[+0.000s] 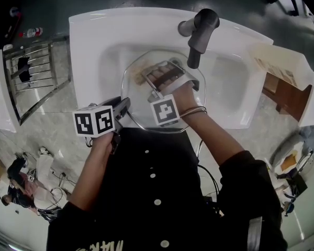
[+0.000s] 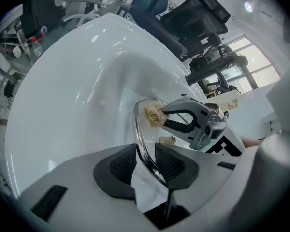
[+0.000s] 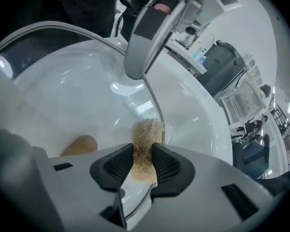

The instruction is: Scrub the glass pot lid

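The clear glass lid (image 1: 136, 101), its outline hard to trace, hangs over the white sink (image 1: 94, 35). The left claw (image 2: 146, 163) pinches its rim, and the right claw (image 3: 144, 166) clamps a tan scrubber (image 3: 146, 137) against it.

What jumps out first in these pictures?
A clear glass lid is held over the white sink by the black faucet, with the left gripper clamped on its rim. The right gripper pinches a tan fibrous scrub pad against the lid.
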`<action>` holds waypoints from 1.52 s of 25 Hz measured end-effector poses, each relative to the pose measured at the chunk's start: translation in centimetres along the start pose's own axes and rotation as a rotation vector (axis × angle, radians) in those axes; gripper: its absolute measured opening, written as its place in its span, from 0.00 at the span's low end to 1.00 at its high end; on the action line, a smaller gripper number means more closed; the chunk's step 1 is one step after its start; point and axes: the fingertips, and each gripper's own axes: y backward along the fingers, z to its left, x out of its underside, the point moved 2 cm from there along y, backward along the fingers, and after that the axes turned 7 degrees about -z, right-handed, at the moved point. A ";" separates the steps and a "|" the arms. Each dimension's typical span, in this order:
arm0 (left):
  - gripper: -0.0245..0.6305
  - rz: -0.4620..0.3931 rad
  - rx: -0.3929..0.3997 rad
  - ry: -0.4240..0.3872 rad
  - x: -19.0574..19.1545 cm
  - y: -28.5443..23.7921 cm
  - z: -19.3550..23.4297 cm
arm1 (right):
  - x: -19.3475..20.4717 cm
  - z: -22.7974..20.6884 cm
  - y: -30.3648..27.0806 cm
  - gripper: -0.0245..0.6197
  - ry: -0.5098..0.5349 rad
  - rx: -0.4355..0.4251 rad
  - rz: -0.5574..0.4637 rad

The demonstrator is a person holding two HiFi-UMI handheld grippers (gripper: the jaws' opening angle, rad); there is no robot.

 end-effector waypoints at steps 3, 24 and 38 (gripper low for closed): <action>0.25 0.000 0.000 -0.002 0.0 0.1 -0.2 | 1.8 1.3 0.8 0.24 0.028 -0.061 0.046; 0.26 -0.020 0.003 -0.060 -0.3 0.1 -0.4 | 9.5 8.1 9.6 0.24 0.092 -0.390 0.212; 0.26 -0.030 -0.003 -0.074 -0.3 0.3 -0.5 | 8.8 6.9 10.5 0.24 0.080 -0.317 0.201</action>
